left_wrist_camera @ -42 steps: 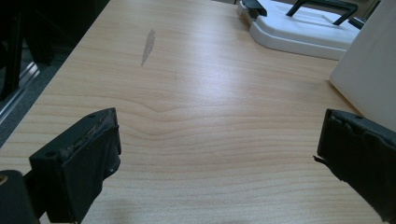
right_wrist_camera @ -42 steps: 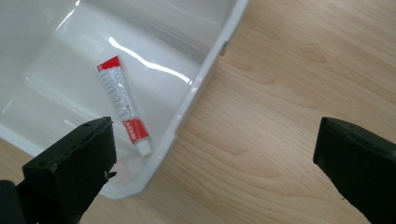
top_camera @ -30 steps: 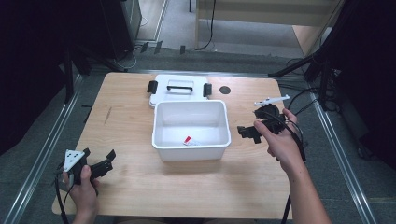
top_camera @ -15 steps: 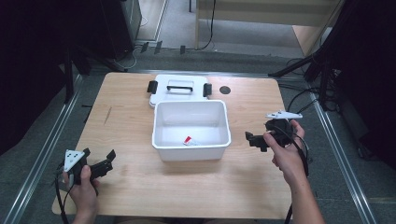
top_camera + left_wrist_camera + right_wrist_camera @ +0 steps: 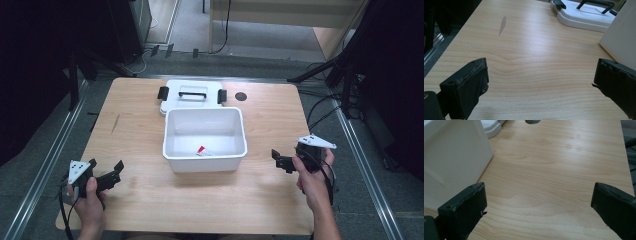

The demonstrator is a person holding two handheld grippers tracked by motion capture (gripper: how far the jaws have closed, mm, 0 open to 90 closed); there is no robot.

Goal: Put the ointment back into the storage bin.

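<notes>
with both claws wide open and empty, left claw (image 5: 104,176) low on bench (image 5: 140,115), right claw (image 5: 280,161) beside tub (image 5: 205,162): could bump tub, shake small red thing (image 5: 201,150) inside.

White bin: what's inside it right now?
The white bin holds one small red-and-white item on its floor near the front wall. The front wall hides the strip of floor just behind it.

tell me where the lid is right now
In the high view the white lid lies flat at the table's far edge, directly behind the open white bin.
</notes>
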